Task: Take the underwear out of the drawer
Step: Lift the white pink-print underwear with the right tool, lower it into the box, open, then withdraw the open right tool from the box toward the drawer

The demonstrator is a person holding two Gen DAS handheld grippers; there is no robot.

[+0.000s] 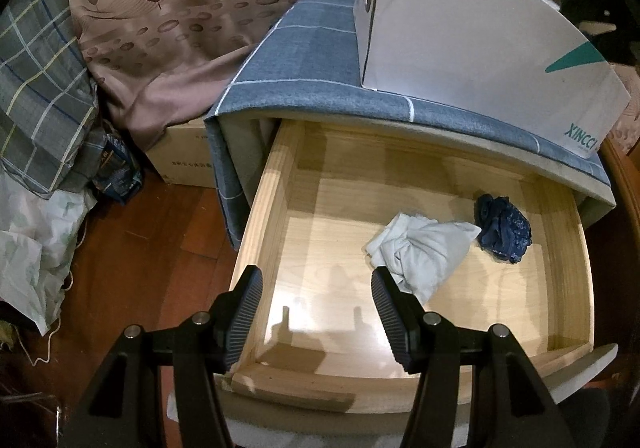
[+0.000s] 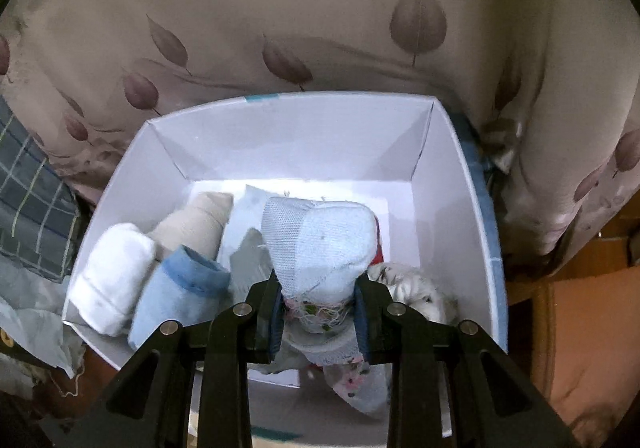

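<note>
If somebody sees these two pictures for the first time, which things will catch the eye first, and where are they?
In the right wrist view, the right gripper is shut on a pale blue bundle of underwear above the white box, where other rolled pieces lie. In the left wrist view, the pulled-out wooden drawer holds only a crumpled white piece and a dark blue piece toward its right; the left gripper stands open over its front.

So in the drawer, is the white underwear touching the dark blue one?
Touching. In the left wrist view, a corner of the white underwear meets the dark blue underwear with no wood of the drawer showing between them.
</note>
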